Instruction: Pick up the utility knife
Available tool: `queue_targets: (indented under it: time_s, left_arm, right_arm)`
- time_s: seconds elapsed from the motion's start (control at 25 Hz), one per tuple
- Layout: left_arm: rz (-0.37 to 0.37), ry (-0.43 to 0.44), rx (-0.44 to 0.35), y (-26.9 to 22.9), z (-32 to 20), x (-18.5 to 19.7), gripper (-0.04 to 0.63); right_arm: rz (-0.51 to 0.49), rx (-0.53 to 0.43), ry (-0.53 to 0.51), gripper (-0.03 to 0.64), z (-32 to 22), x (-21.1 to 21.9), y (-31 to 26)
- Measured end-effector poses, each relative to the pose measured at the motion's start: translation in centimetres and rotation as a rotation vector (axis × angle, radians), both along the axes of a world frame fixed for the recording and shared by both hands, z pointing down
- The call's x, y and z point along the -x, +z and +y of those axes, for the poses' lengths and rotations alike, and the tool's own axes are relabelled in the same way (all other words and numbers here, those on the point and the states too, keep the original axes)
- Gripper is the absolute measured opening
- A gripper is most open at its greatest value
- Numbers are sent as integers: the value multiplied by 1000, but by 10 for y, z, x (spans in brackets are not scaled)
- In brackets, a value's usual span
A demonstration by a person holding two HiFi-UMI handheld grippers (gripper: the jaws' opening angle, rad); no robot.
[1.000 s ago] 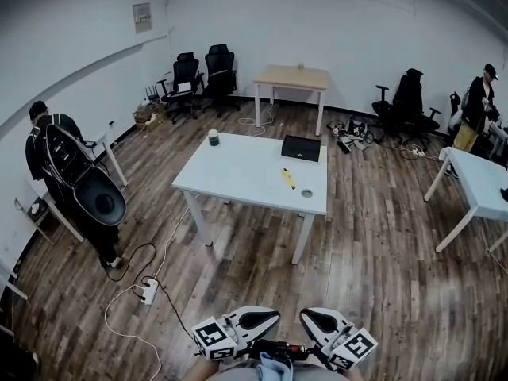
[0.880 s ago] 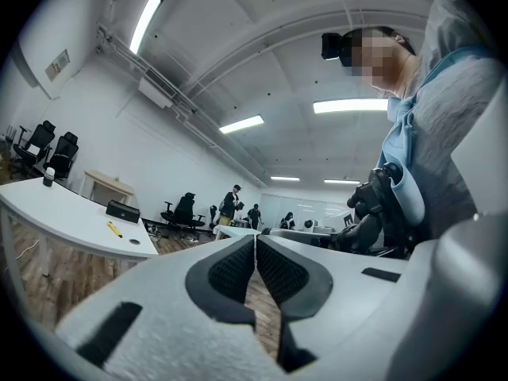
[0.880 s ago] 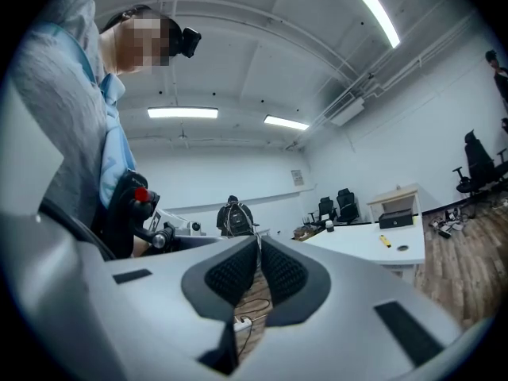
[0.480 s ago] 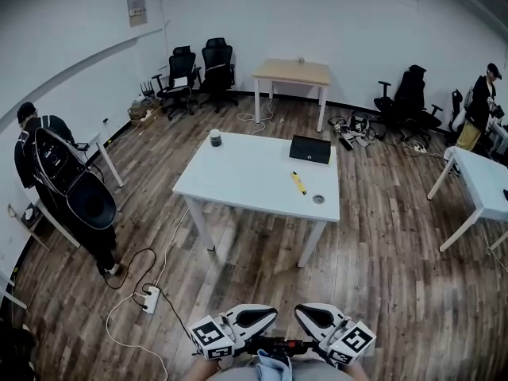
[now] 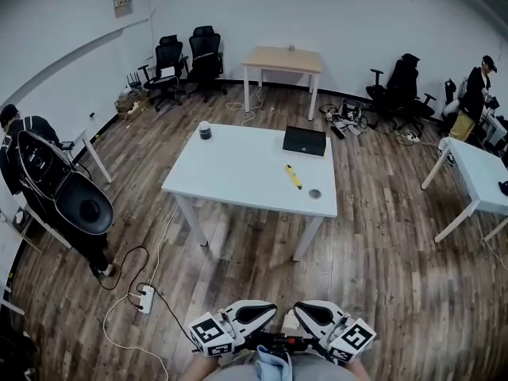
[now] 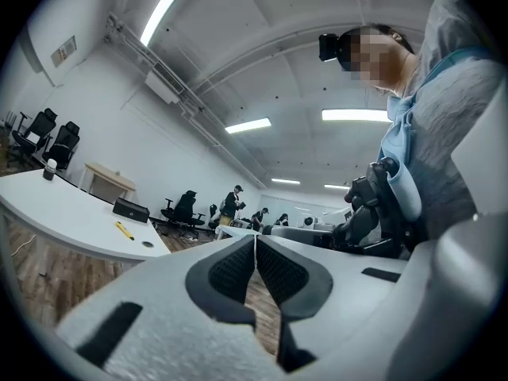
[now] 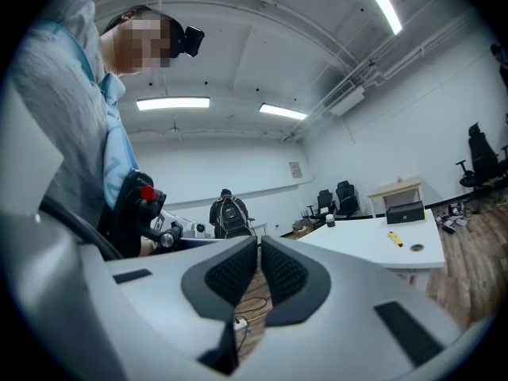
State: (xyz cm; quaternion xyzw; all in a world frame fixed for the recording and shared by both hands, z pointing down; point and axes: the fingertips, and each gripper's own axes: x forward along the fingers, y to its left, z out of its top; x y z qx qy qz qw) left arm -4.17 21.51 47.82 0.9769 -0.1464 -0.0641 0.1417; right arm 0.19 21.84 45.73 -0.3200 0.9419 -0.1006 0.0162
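White table on the wood floor, four things on top.
It stands well ahead of the left gripper and the right gripper. Nearest them lies a small round disc, just beyond it the yellow utility knife. Farther off sits a black box. A small dark pot is at the far left corner.

Office: desks, swivel chairs

1. bright, even light from ceiling strips, seen in both gripper views.
2. pale sheen on the floor; faint shadow under the table.
3. strong fisheye bending at the edges; gripper views have black corners.
4. nearest foreground slightly soft.
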Motion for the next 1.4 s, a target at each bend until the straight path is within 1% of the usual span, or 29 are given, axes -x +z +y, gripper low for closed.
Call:
queue_targets:
  time_s: [0.12,0.36,0.52,0.92,1.12,1.4]
  left_arm:
    - [3,-17,6,1,-12,-2,18]
    - [15,-69,24,3,-49,-1,18]
    - [7,-76,21,1,-77,-6,18]
    - [-30,-72,-3,-4,-153,-52,18]
    - [-43,-88,6,-13,-191,-73,18]
    - [-56,-105,-7,-19,-224,-100,18]
  right_arm:
    - [-3,-34,9,31,-17,-7,2]
    - [0,-36,-27,31,-57,-6,2]
    - [-33,-33,-49,31,-88,-8,-3]
    - [-36,-42,-49,31,-164,-52,-6]
    - [-35,-45,-60,31,-201,-74,-15]
    - [-48,-64,-71,31,-237,-102,-21]
